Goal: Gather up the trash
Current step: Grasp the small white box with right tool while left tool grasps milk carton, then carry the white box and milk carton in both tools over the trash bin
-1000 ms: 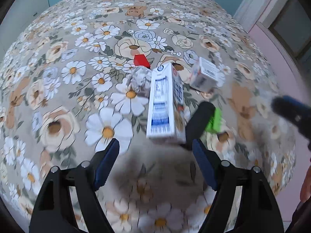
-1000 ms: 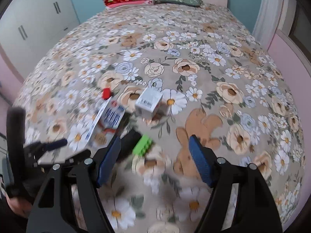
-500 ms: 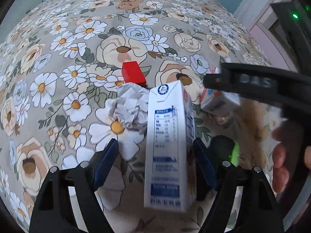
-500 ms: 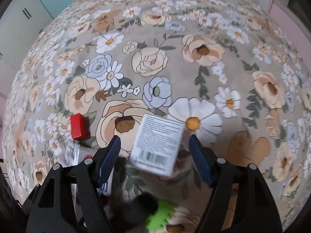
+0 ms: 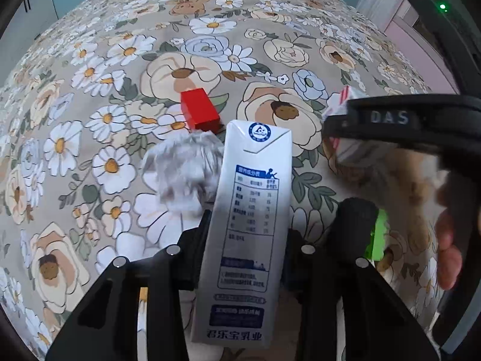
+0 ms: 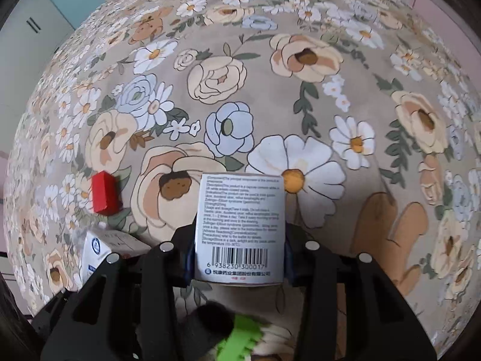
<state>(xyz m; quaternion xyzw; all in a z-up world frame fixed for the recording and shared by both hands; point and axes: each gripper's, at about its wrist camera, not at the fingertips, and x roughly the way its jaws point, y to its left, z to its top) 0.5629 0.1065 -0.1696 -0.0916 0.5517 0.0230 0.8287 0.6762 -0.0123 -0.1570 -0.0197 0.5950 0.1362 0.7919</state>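
While the left gripper (image 5: pixel 245 234) clamps the white milk carton (image 5: pixel 246 225), the right gripper (image 6: pixel 239 246) clamps the small medicine box (image 6: pixel 239 225); crumpled paper (image 5: pixel 183 174) touches the carton at ten o'clock, open bedspread (image 6: pixel 300 96) lies toward twelve.

On the flowered bed (image 6: pixel 300 60): one milk carton (image 5: pixel 243 234), one small printed box (image 6: pixel 239 228), one red block (image 5: pixel 200 114), one crumpled paper ball (image 5: pixel 183 171), one black-and-green object (image 5: pixel 365 225), and two hand-held grippers, one left (image 5: pixel 245 258) and one right (image 6: pixel 237 258).
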